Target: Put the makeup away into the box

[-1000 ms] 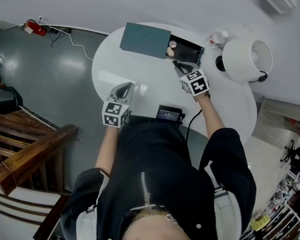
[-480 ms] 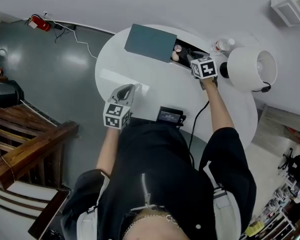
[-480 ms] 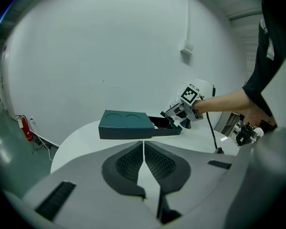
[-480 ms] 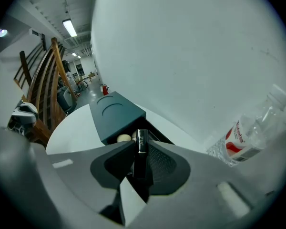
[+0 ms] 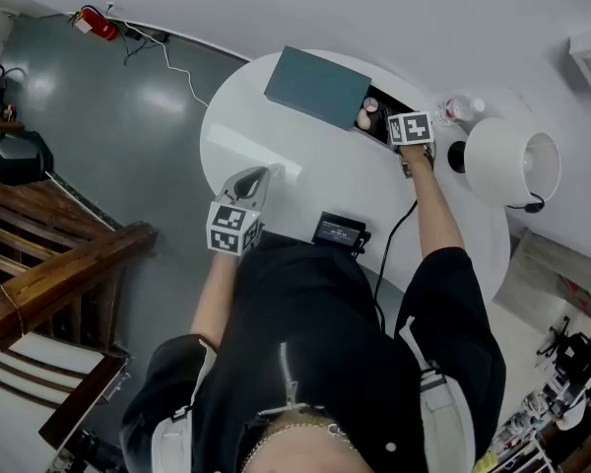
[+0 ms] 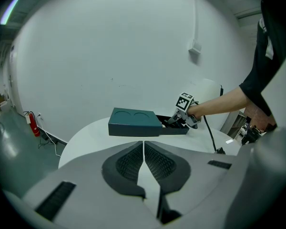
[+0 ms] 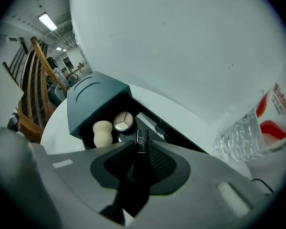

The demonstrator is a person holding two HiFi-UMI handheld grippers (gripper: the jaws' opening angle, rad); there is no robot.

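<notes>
Your R gripper [image 7: 142, 151] is clamped on the slim black makeup tube [image 7: 141, 138], pointing steeply down over the open black tray [image 7: 181, 136] of the dark teal box [image 7: 93, 101]. In the tray: beige egg-shaped sponge [image 7: 102, 132] & round three-tone compact [image 7: 123, 122], side by side by the lid edge. Rest of the tray is too dark to tell. A clear plastic bottle [image 7: 257, 128] w/ red-white label stands just right. The box sits at the far edge of the round white table [image 5: 305, 170], near the wall [image 5: 276, 8]. L gripper [image 6: 143, 149], jaws together & empty, hovers over the bare near side.
</notes>
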